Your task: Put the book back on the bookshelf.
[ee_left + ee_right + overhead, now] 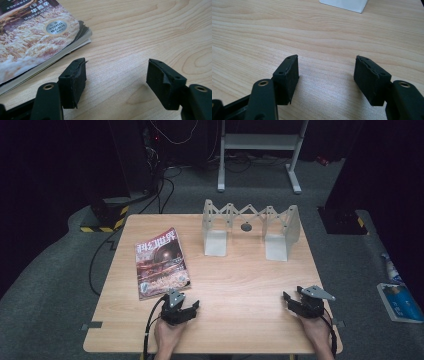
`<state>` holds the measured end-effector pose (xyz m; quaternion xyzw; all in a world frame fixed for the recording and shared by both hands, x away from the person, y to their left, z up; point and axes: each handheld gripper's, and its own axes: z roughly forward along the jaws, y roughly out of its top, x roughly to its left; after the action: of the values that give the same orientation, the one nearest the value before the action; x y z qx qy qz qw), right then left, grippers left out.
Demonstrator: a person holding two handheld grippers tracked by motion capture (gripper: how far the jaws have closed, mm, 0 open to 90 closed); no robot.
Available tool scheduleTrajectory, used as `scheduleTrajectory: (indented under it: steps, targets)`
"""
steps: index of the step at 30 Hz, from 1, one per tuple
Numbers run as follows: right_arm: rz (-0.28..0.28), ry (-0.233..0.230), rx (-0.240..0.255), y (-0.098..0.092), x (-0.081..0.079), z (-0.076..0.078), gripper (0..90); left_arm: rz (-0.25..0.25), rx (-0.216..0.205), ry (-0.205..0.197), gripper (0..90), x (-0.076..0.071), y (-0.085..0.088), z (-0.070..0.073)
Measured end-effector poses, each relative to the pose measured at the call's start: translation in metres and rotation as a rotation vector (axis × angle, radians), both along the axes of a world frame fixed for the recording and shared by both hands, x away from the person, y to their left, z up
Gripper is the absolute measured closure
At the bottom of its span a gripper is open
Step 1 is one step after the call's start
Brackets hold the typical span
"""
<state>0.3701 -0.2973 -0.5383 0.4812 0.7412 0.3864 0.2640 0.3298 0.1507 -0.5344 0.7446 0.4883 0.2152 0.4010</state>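
We find the magazine lying flat toward the worktop's left edge, its long axis running from near edge to far edge and tilted slightly. The left gripper rests just beside its near right corner, jaws wide with nothing between them; in the left gripper view the magazine lies up and to the left of the jaws. The right gripper, jaws equally wide and empty, sits near the near right corner, well apart. We judge the left hand the nearer.
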Motion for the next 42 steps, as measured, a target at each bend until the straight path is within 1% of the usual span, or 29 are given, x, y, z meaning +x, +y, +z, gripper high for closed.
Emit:
scheduleTrajectory:
  steps: [5, 8, 12, 18, 20, 25, 31, 32, 33, 34, 35, 37, 42]
  targets:
    - [-0.002, -0.003, -0.004, 0.0002, -0.0001, -0.0001, 36.3, -0.001, -0.015, 0.004, 31.6, -0.0007, 0.0018, 0.0001]
    - [-0.005, -0.001, -0.003, 0.0006, -0.0006, 0.0, 36.0, -0.001, -0.048, 0.02, 32.0, -0.0019, 0.0041, 0.0006]
    - [-0.006, -0.004, -0.004, 0.0006, -0.0006, -0.0001, 35.9, 0.002, -0.034, 0.014, 32.1, -0.0029, 0.0035, 0.0008]
    - [-0.006, -0.005, -0.004, 0.0008, -0.0005, -0.0002, 35.8, -0.002, -0.035, 0.02, 32.1, -0.0037, 0.0035, 0.0013]
    - [0.002, -0.008, -0.008, 0.0009, -0.0005, -0.0003, 35.8, 0.007, -0.033, 0.023, 31.8, -0.0041, 0.0037, 0.0017]
    - [0.001, -0.005, -0.004, 0.0008, -0.0004, -0.0003, 35.6, 0.019, -0.047, 0.031, 32.0, -0.0041, 0.0056, 0.0027]
    - [0.0, -0.004, -0.005, 0.0007, -0.0003, -0.0002, 35.6, 0.016, -0.066, 0.018, 32.5, -0.0054, 0.008, 0.0046]
    - [0.001, -0.006, -0.004, 0.0007, -0.0004, -0.0003, 35.6, 0.013, -0.065, 0.016, 33.5, -0.0052, 0.0081, 0.0047]
    - [0.001, -0.007, -0.006, 0.0009, -0.0004, -0.0003, 35.6, 0.011, -0.055, 0.019, 33.5, -0.0049, 0.0079, 0.0044]
    - [0.003, -0.008, -0.007, 0.0008, -0.0003, -0.0004, 35.6, 0.008, -0.047, 0.027, 33.8, -0.0044, 0.0076, 0.0042]
    - [0.004, -0.006, -0.006, 0.0009, -0.0003, -0.0004, 35.6, 0.004, -0.046, 0.031, 33.8, -0.0038, 0.0078, 0.004]
    - [0.005, -0.006, -0.005, 0.001, -0.0006, -0.0004, 35.6, 0.007, -0.045, 0.025, 34.0, -0.0034, 0.0081, 0.0045]
    - [0.006, -0.006, -0.006, 0.001, -0.0004, -0.0003, 35.4, 0.003, -0.046, 0.035, 33.7, -0.0028, 0.0089, 0.0042]
